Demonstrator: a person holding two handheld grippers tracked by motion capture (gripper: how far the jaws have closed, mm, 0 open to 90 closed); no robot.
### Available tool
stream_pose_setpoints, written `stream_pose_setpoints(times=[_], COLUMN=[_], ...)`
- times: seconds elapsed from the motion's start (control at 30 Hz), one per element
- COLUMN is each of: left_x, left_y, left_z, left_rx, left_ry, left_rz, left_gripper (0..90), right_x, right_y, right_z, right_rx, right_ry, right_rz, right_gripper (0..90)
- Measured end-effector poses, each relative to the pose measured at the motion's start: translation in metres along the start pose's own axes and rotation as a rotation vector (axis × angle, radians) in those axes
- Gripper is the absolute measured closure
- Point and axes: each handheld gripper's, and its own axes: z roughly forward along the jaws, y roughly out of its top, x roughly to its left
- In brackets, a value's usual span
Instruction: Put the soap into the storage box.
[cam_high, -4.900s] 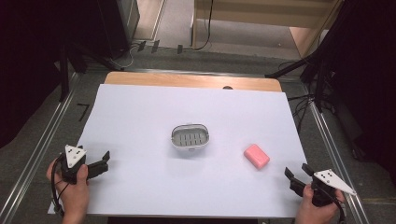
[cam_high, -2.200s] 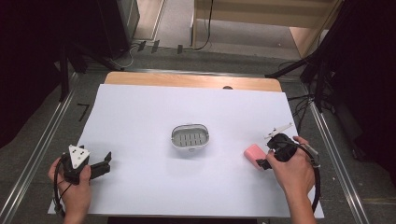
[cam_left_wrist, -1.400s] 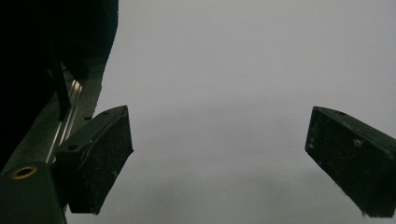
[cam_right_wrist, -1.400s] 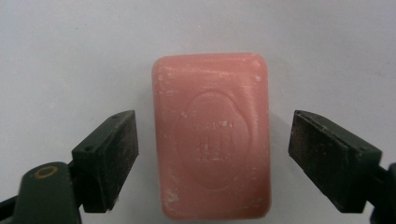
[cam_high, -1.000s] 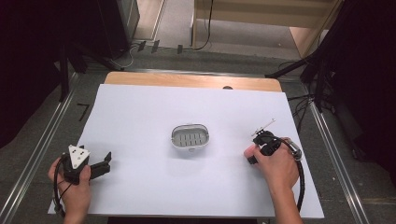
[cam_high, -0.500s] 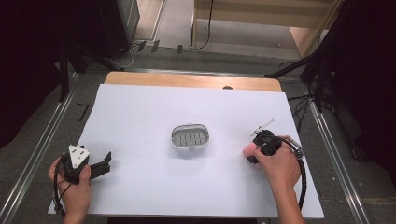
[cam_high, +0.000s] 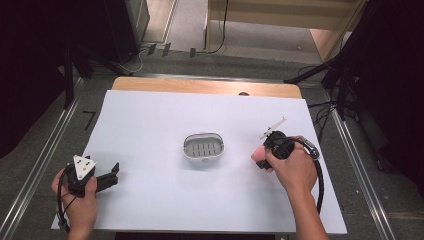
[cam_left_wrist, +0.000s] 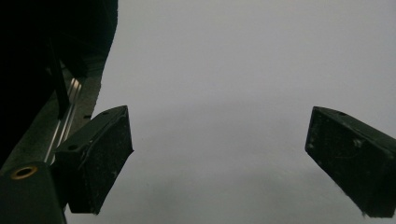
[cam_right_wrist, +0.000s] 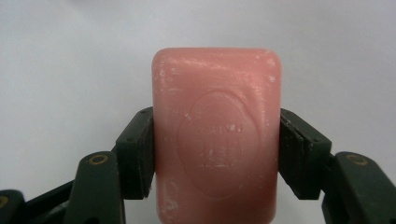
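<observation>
In the high view, most of the pink soap bar lies hidden under the right gripper and the hand around it, just right of the soap dish. In the right gripper view the bar runs off the bottom edge, and its embossed oval stamp is too soft to read. The left gripper view cuts both black jaws off at the bottom edge.

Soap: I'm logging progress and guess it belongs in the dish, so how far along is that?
Done: the right gripper is shut on the soap. In hand: soap beside the dish, not in it. Left: placing it there. The left gripper is open, idle.
</observation>
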Motion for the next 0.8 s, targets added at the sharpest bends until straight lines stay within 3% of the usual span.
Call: stream_pose_setpoints(times=[0.47, 0.53, 0.8], left_x=[0.0, 0.0, 0.0], left_y=[0.0, 0.0, 0.0], left_z=[0.0, 0.0, 0.0], left_rx=[-0.006, -0.002, -0.004], left_ry=[-0.004, -0.002, -0.004], left_rz=[0.001, 0.0, 0.0], left_gripper=[8.0, 8.0, 8.0], right_x=[0.007, 0.01, 0.018], right_y=[0.027, 0.034, 0.052], right_z=[-0.01, -0.013, -0.016], right_rx=[0.0, 0.003, 0.007], right_ry=[0.008, 0.008, 0.012], right_rz=[-0.086, -0.124, -0.2], right_gripper=[38.9, 38.9, 38.9])
